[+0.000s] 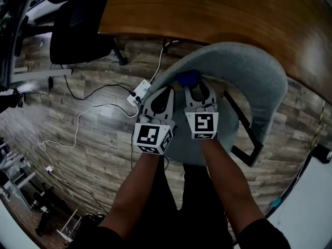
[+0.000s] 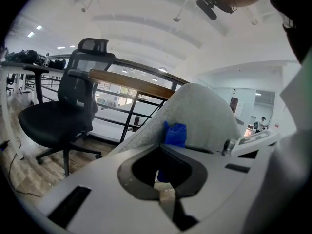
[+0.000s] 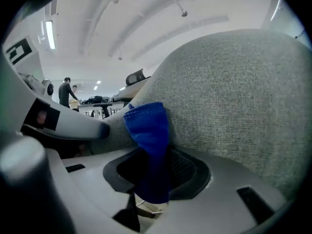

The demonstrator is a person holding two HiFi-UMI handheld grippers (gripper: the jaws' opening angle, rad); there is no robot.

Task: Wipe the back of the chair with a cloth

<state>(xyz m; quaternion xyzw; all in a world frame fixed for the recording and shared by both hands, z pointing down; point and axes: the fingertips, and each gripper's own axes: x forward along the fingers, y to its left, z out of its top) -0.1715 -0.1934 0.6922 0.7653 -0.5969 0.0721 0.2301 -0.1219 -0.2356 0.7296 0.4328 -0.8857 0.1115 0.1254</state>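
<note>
A grey fabric chair [image 1: 259, 77] with a curved back stands under me. Its back fills the right gripper view [image 3: 234, 96] and rises ahead in the left gripper view [image 2: 204, 111]. My right gripper [image 1: 199, 93] [image 3: 156, 155] is shut on a blue cloth [image 1: 188, 78] [image 3: 148, 130], and the cloth's upper end lies against the inner face of the chair back. Close to its left is my left gripper [image 1: 162, 100] [image 2: 165, 152], its jaws together with nothing held. From there the blue cloth [image 2: 174, 134] shows just beyond the jaws.
A wooden tabletop [image 1: 207, 9] runs close behind the chair back. To the far left stands a black office chair [image 1: 78, 30] [image 2: 58, 116]. A white power strip [image 1: 139, 92] and loose cables [image 1: 78, 123] lie on the wood floor left of the grey chair.
</note>
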